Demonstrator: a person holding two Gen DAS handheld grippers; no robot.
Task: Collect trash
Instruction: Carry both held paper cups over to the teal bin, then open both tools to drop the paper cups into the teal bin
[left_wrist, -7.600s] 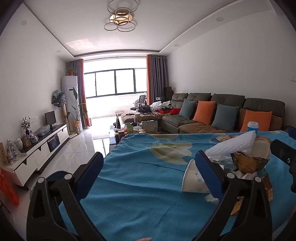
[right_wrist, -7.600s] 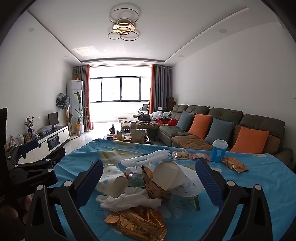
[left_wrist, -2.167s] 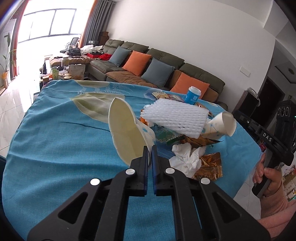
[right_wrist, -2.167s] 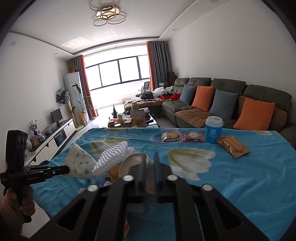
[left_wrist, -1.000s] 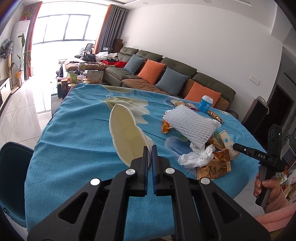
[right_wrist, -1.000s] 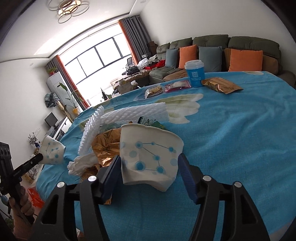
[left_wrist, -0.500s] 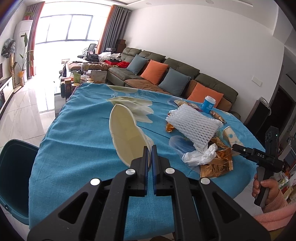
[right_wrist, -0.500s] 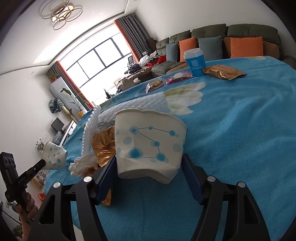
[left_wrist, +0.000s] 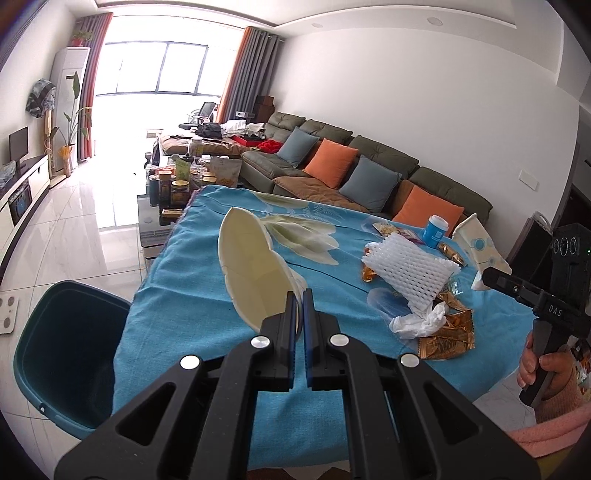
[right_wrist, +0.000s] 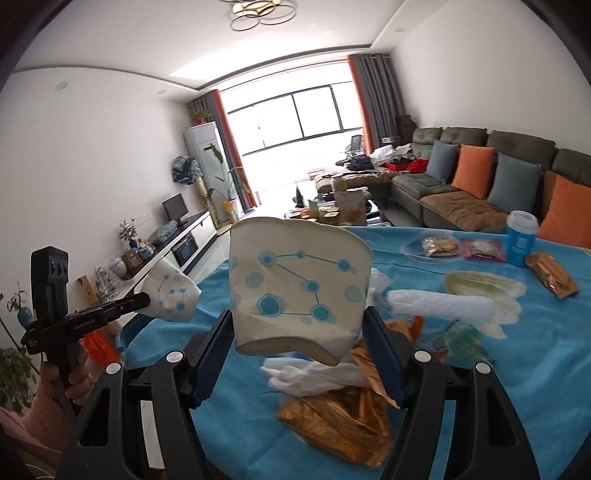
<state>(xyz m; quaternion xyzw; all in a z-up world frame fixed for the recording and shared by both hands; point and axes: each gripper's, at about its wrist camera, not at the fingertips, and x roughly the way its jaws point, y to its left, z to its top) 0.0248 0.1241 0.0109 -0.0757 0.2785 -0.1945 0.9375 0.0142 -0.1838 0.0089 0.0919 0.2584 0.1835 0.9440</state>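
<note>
Paper cup (right_wrist: 299, 284), crushed, clamped between right gripper (right_wrist: 300, 354) jaws above tabletop (right_wrist: 498, 387); base hides tissue. Left gripper (left_wrist: 298, 306) jaws pinch second cup (left_wrist: 253, 266); bin (left_wrist: 55, 354) at 8 o'clock, rim cut off.

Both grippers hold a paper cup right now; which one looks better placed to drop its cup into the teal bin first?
Left, probably. The left gripper pinches a flattened paper cup at the table edge nearest the teal bin. The right gripper holds its patterned cup above the trash pile, farther from it.
</note>
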